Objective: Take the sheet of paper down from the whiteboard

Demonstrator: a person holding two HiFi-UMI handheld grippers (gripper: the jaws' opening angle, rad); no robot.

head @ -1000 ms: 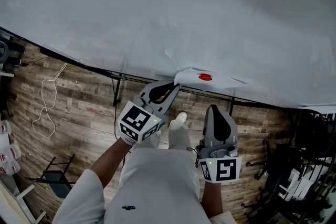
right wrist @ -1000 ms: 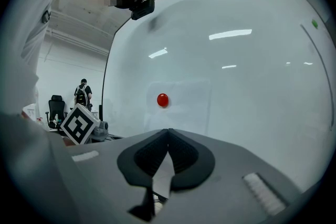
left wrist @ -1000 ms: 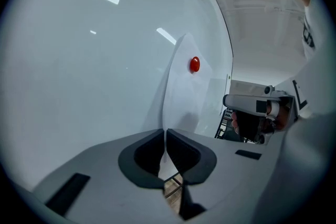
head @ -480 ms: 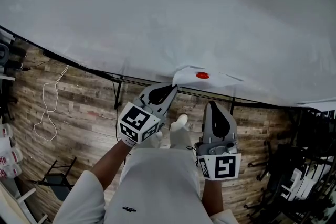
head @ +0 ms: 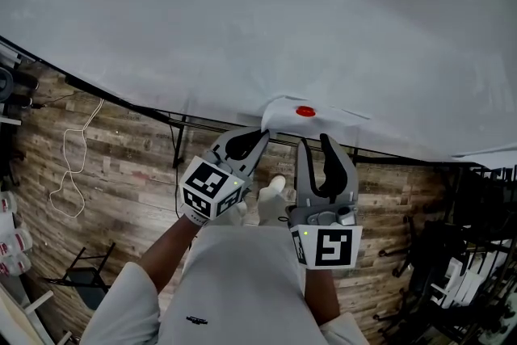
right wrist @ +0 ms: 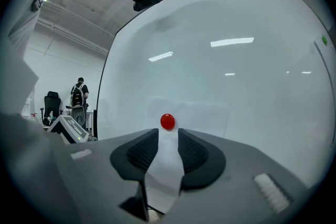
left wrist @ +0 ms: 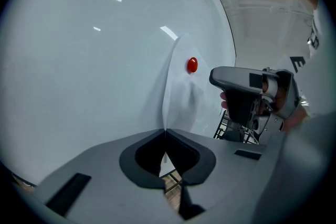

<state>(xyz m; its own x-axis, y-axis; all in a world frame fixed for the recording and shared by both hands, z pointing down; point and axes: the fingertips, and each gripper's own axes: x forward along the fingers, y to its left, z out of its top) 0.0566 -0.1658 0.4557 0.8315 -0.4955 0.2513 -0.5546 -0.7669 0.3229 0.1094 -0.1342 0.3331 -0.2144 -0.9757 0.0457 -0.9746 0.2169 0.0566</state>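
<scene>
A white sheet of paper (head: 323, 121) hangs on the whiteboard (head: 242, 20), pinned by a round red magnet (head: 304, 111). My left gripper (head: 264, 132) is shut on the sheet's left edge; in the left gripper view the paper (left wrist: 181, 94) runs straight into the closed tips, with the magnet (left wrist: 192, 65) above. My right gripper (head: 313, 141) sits just below the magnet, its jaws opening with nothing pressed between them. In the right gripper view the magnet (right wrist: 167, 121) shows right above the gap, with the paper (right wrist: 202, 113) behind.
Below the board lie a wooden floor, the board's black stand legs (head: 179, 143), a white cable (head: 73, 166) at the left, a dark chair (head: 85, 275) and black equipment (head: 472, 254) at the right. A person (right wrist: 80, 93) stands far off.
The right gripper has risen toward the red magnet and its jaws have parted. The left gripper has kept still at the paper's edge.
</scene>
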